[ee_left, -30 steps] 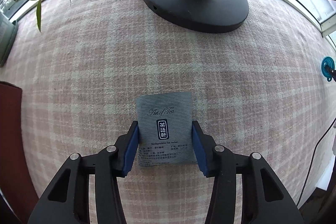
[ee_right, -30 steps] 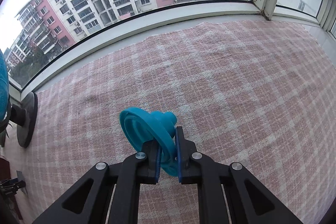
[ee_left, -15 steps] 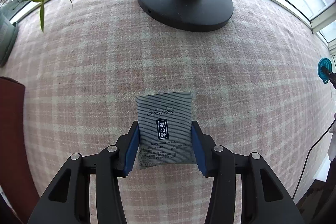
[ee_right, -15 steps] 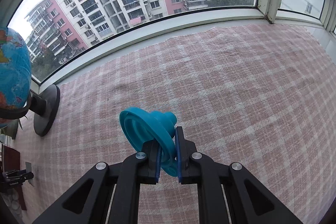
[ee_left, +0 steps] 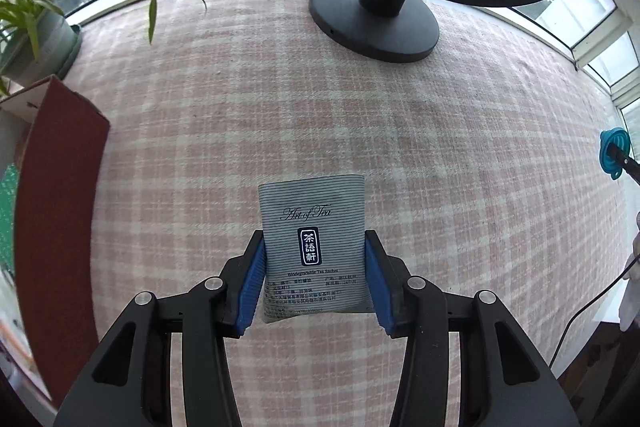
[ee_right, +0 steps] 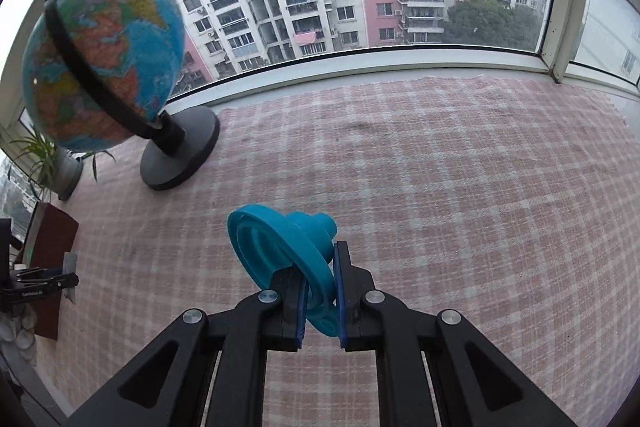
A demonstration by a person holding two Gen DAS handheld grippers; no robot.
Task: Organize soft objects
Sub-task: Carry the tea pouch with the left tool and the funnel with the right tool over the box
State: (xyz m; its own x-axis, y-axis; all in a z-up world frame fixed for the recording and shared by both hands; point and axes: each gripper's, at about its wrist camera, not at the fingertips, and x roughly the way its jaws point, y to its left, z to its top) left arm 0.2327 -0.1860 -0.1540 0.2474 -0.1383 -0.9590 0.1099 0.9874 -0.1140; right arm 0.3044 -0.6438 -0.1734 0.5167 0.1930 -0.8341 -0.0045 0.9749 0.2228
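Pink checked cloth is stretching below me; near the globe's round black base, my left gripper is pinching a grey striped tea sachet, my right gripper clamping a soft blue collapsible funnel further off.

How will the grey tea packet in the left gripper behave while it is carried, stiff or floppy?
The tea packet probably stays fairly stiff: it stands straight above the left gripper without drooping. It looks light, since only its side edges are pinched. Its slightly puffed body suggests it may crumple if squeezed harder.
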